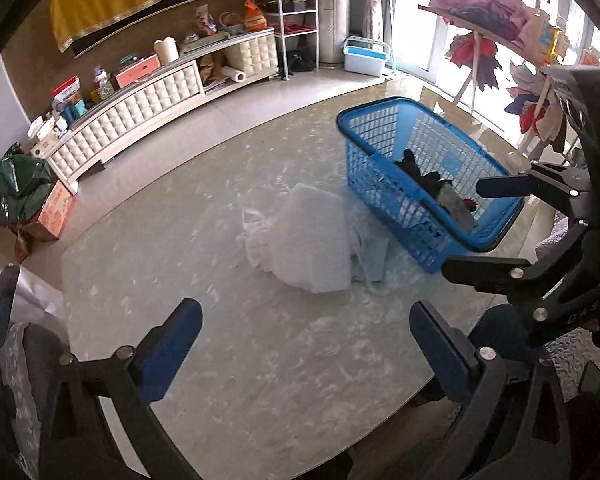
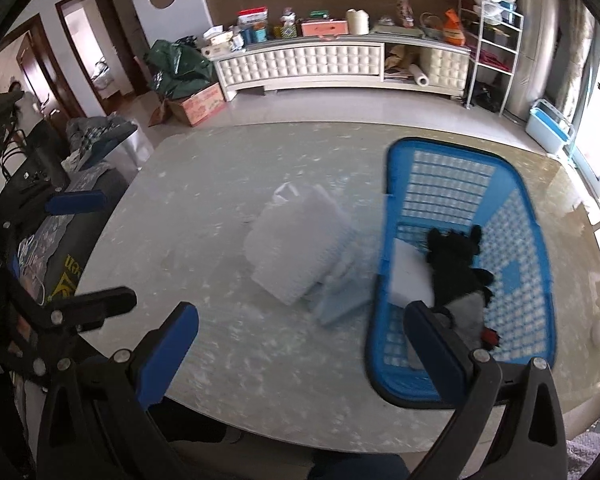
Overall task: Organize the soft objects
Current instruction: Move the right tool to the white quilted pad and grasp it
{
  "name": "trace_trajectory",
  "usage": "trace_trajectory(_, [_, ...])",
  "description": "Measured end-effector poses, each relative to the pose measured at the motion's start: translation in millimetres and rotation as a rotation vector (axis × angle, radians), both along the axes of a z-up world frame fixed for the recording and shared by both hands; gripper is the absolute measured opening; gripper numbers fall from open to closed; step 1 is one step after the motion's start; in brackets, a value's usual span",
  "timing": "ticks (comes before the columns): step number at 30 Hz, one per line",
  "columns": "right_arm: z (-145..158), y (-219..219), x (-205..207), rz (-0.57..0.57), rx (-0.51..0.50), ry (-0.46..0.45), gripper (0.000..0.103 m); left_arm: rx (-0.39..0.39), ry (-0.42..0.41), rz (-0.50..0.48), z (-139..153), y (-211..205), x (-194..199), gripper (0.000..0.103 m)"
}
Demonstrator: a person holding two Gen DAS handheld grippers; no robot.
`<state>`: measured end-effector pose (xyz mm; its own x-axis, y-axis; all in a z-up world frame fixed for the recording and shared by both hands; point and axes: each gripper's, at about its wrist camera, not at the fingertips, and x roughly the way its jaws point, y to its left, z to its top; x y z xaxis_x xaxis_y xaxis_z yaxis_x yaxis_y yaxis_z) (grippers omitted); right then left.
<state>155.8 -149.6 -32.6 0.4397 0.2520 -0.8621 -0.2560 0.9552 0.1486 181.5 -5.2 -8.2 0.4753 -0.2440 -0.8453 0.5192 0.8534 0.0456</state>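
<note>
left gripper (image 1: 304, 356): hanging over the marbled table (image 1: 260, 380) with jaws spread wide, nothing between them | white clothes (image 1: 300, 240): lying as a soft crumpled heap just left of the basket (image 1: 380, 184) | basket: blue plastic lattice, holding a black fuzzy toy (image 2: 456, 268) | right gripper (image 2: 300, 352): released, gripping nothing

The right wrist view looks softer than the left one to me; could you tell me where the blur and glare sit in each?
Right wrist view: motion blur smears the blue basket rim and white fabric pile. Left wrist view: sharper, but the window is blown out, with glare on the table. Both bend straight lines.
</note>
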Motion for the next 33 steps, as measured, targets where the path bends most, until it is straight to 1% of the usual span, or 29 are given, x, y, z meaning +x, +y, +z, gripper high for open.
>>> trace_trajectory(3, [-6,15,8,0.023,-0.006,0.011,0.103,0.006,0.006,0.025,-6,15,2,0.103])
trace_trajectory(8, [-18,33,24,0.053,-0.02,0.03,0.103,-0.009,0.032,0.065,-17,33,10,0.103])
trace_trajectory(17, [-43,56,47,0.046,0.005,0.075,0.103,-0.028,0.071,0.119,-43,67,31,0.103])
trace_trajectory(21, [-59,74,57,0.068,-0.036,0.089,0.103,-0.033,0.084,0.136,-54,79,38,0.103])
trace_trajectory(24, [-69,85,62,0.081,-0.067,0.098,0.103,-0.024,0.095,0.15,-66,88,45,0.103])
trace_trajectory(27, [-82,93,69,0.089,-0.114,0.096,0.103,-0.02,0.109,0.165,-77,95,50,0.103])
trace_trajectory(29, [-88,94,73,0.079,-0.138,0.073,0.103,-0.03,0.119,0.174,-84,99,54,0.103])
trace_trajectory(33, [-102,91,78,0.074,-0.146,0.102,0.103,-0.034,0.14,0.181,-97,107,63,0.103])
